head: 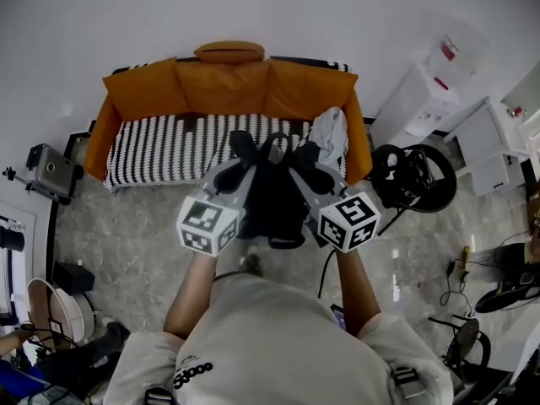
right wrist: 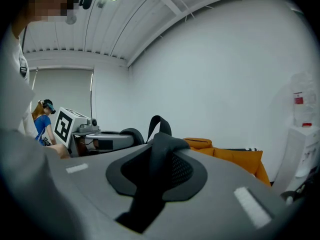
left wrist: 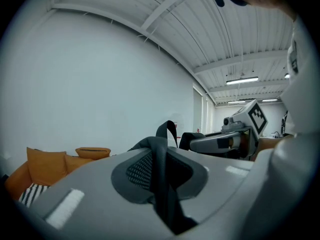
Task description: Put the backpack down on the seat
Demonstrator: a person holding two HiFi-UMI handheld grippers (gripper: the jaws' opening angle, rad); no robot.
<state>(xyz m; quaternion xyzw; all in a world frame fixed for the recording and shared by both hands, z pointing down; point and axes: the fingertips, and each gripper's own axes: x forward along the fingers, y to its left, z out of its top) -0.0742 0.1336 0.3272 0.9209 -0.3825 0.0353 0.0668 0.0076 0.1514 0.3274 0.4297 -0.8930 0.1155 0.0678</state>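
Observation:
A black backpack (head: 272, 194) hangs between my two grippers, above the floor just in front of the sofa. My left gripper (head: 239, 169) is shut on one black shoulder strap (left wrist: 161, 176), which runs up between its grey jaws. On the other side my right gripper (head: 299, 171) is shut on the second strap (right wrist: 157, 176). The bag's top loop (left wrist: 168, 130) stands up between them. The orange sofa (head: 228, 87) has a black-and-white striped seat (head: 177, 146), seen past the bag. Each gripper shows in the other's view, the left gripper (right wrist: 75, 129) with its marker cube, the right gripper (left wrist: 235, 134) likewise.
A grey-white cloth (head: 331, 133) lies on the seat's right end, and an orange bolster (head: 229, 51) tops the backrest. A black wheel rig (head: 415, 177) and white cabinets (head: 430, 99) stand to the right. A camera on a stand (head: 51, 172) is at the left. Another person (right wrist: 42, 126) stands far off.

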